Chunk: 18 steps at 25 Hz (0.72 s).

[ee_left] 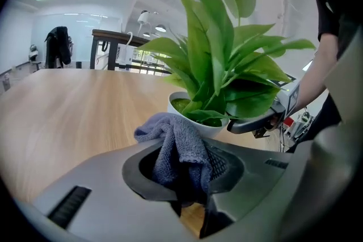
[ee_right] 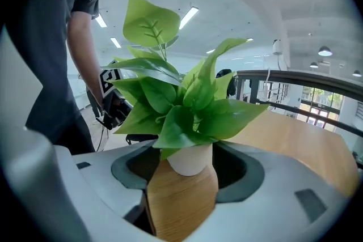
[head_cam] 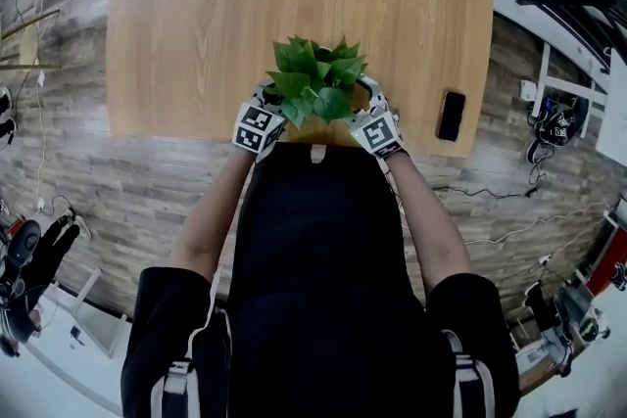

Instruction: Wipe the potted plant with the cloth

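Observation:
A leafy green plant (head_cam: 315, 78) in a small white pot (ee_left: 212, 128) stands near the front edge of the wooden table (head_cam: 196, 15). My left gripper (ee_left: 187, 178) is shut on a bunched grey-blue cloth (ee_left: 178, 147), which sits just short of the pot's left side. My right gripper (ee_right: 184, 178) is open, with the pot (ee_right: 190, 158) standing between its jaws and a gap showing on each side. In the head view the left gripper (head_cam: 263, 108) and the right gripper (head_cam: 370, 103) flank the plant. Leaves (ee_right: 187, 105) hide the pot's rim.
A black phone (head_cam: 451, 115) lies on the table to the right, near the front edge. The tabletop stretches away behind the plant. Beyond the table are a wood-look floor, cables and white furniture.

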Available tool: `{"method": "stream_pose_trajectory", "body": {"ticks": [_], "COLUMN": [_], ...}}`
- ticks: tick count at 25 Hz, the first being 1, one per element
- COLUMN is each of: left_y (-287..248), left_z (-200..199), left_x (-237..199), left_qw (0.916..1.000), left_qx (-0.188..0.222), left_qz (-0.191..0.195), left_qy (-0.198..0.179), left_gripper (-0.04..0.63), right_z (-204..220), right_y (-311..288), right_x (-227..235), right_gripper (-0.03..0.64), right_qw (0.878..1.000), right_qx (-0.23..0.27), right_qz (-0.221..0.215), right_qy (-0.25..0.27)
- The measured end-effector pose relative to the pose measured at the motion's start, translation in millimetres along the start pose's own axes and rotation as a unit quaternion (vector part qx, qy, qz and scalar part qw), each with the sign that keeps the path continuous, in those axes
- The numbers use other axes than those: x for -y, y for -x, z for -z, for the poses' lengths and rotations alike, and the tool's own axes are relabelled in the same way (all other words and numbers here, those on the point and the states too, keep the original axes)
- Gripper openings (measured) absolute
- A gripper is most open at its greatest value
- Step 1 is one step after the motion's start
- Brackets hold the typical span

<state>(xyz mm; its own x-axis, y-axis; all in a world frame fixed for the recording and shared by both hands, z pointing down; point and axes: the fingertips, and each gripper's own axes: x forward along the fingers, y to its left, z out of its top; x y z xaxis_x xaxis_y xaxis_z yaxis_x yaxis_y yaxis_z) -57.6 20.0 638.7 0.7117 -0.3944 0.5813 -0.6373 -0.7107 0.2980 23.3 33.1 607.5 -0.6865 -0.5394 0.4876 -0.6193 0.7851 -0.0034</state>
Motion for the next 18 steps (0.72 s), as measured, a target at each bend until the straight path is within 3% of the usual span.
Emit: {"method": "stream_pose_trajectory", "body": {"ticks": [3, 12, 18], "left_y": [1, 4, 6], "left_z": [-4, 11, 11], "left_x": [-2, 29, 23], "left_qw": [1.0, 0.9987, 0.9993], "left_qx": [0.002, -0.01, -0.002], "left_qz": [-0.002, 0.048, 0.037], "left_qy": [-0.003, -0.009, -0.005], "left_gripper": [0.115, 0.115, 0.115], "right_z": [-1, 3, 2], "right_y": [-5, -7, 0], "right_x": [4, 5, -9], "right_gripper": [0.272, 0.272, 0.272], "right_qw": [1.0, 1.0, 1.0], "right_qx": [-0.002, -0.011, -0.019], "right_qz": [0.01, 0.019, 0.005], "right_qy": [-0.002, -0.002, 0.013]}}
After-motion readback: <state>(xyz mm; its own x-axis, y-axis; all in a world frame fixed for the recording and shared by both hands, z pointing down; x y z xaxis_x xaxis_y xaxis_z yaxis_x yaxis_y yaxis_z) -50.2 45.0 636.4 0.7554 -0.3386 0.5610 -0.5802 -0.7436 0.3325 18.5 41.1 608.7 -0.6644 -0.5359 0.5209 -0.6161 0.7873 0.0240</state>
